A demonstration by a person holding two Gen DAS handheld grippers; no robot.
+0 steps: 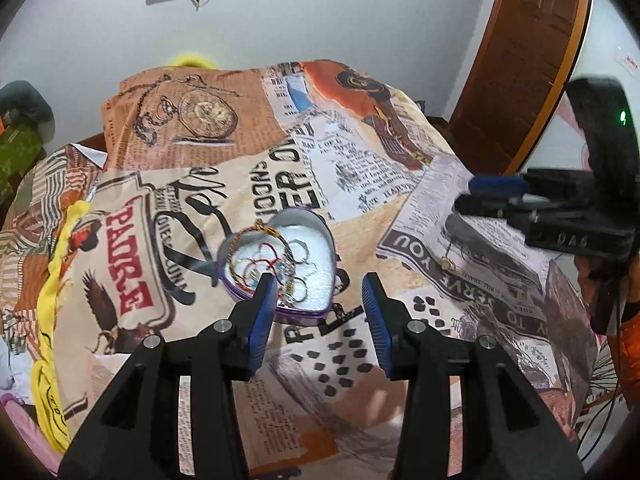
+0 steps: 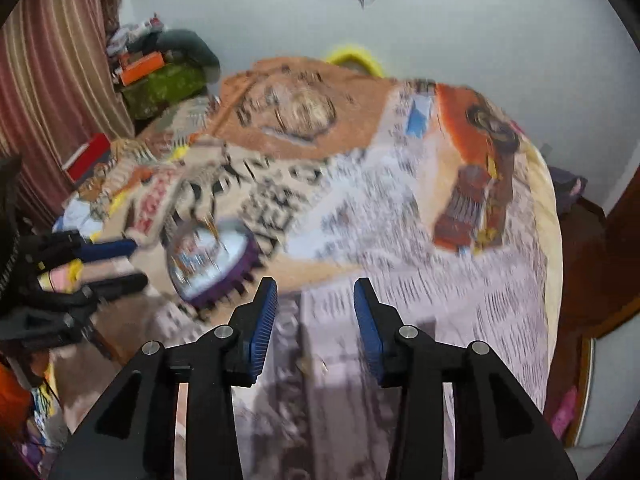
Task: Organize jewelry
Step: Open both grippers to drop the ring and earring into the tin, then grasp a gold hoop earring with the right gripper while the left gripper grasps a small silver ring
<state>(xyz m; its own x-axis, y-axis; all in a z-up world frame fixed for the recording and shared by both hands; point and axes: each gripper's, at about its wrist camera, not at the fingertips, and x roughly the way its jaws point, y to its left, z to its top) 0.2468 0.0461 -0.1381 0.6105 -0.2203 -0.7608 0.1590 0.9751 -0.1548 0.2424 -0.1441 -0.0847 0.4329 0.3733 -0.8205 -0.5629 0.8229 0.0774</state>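
Newsprint-patterned bedding (image 1: 360, 168) covers the bed, and on it sits a heart-shaped tin (image 1: 280, 256) holding thin bangles and red thread bracelets (image 1: 276, 264). Just before the tin hangs the left gripper (image 1: 320, 312), jaws spread and empty — its left pad overlapping the tin's near rim. Off to the right, a small gold earring (image 1: 448, 263) lies on the bedding below the right gripper (image 2: 316, 312), jaws likewise parted, holding nothing.

purple heart tin (image 1: 280, 312), newspaper-print bedspread (image 1: 360, 168)

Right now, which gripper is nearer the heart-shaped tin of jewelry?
Left. The left gripper hovers open right at the heart-shaped tin, one finger overlapping its near rim. The right gripper, also open, sits off to the tin's right, apart from it.
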